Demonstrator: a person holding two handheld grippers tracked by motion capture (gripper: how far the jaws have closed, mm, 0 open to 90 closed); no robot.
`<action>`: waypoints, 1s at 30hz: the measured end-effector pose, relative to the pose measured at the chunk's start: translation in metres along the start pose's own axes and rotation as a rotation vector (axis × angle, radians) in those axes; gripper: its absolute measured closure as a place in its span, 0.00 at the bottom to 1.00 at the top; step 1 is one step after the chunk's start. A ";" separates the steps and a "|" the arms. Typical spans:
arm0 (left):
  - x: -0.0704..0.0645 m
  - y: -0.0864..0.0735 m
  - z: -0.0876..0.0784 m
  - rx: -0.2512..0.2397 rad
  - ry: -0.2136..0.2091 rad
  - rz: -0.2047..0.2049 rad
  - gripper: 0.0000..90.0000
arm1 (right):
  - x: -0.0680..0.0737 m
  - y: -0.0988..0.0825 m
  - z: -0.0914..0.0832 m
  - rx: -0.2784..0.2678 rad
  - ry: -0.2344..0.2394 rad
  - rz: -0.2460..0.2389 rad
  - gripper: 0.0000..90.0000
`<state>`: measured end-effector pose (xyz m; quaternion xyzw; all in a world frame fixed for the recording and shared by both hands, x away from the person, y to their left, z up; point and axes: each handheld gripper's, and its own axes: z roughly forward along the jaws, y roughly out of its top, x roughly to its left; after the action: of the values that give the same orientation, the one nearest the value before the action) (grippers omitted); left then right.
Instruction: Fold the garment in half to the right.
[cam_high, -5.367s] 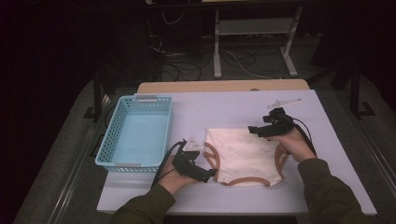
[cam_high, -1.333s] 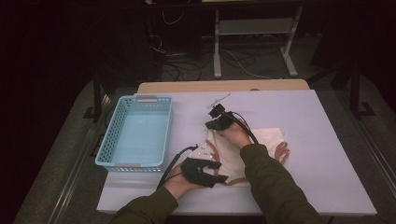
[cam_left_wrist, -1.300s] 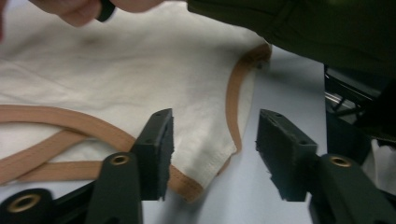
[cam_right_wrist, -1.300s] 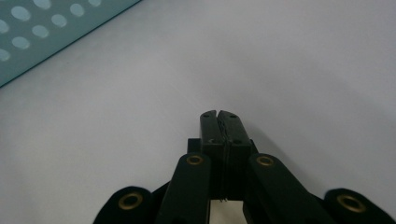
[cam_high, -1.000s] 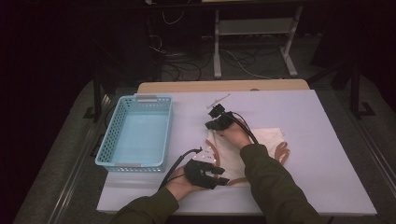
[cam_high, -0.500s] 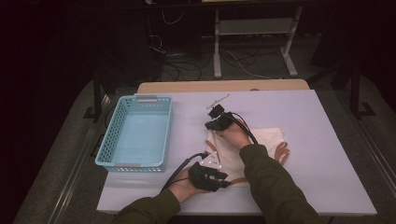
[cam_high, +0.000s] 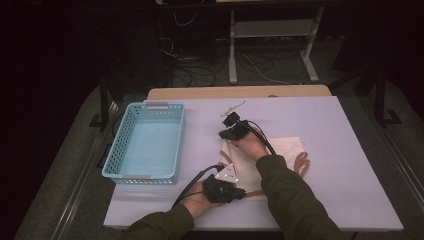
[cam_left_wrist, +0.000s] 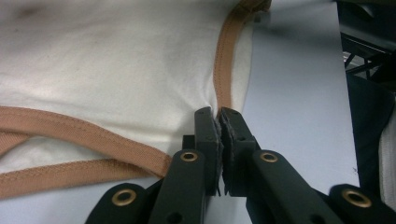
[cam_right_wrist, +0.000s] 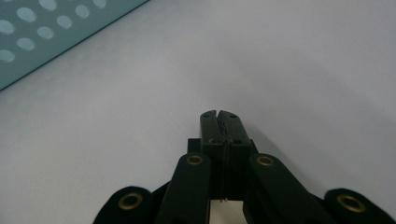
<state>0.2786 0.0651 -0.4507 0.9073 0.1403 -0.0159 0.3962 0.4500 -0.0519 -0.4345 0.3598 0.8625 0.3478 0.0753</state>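
My left gripper (cam_left_wrist: 219, 122) has just closed its jaws on the near brown-trimmed edge of the cream garment (cam_high: 270, 155), which lies half folded at the table's middle, long axis running left to right. My right gripper (cam_high: 231, 131) is pressed shut, pinning the far left corner, so the loose half lies to the right of both.

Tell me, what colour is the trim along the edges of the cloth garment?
The trim is orange-brown, on the cream garment; the left gripper view shows it best.

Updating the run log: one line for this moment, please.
left tongs: just closed on garment trim | right tongs: shut, garment's far edge | basket: empty
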 end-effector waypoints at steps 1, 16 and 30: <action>-0.001 0.000 0.000 -0.004 0.003 -0.006 0.96 | 0.000 0.000 0.000 -0.002 -0.001 0.000 0.98; 0.003 -0.005 -0.035 -0.002 0.028 -0.018 0.97 | 0.003 0.014 -0.009 -0.035 0.022 0.001 0.98; 0.005 -0.007 -0.052 -0.031 0.048 -0.004 0.97 | 0.001 0.026 -0.024 -0.094 0.053 0.020 0.98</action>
<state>0.2770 0.1088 -0.4206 0.9010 0.1515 0.0071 0.4065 0.4551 -0.0516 -0.4000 0.3549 0.8434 0.3980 0.0658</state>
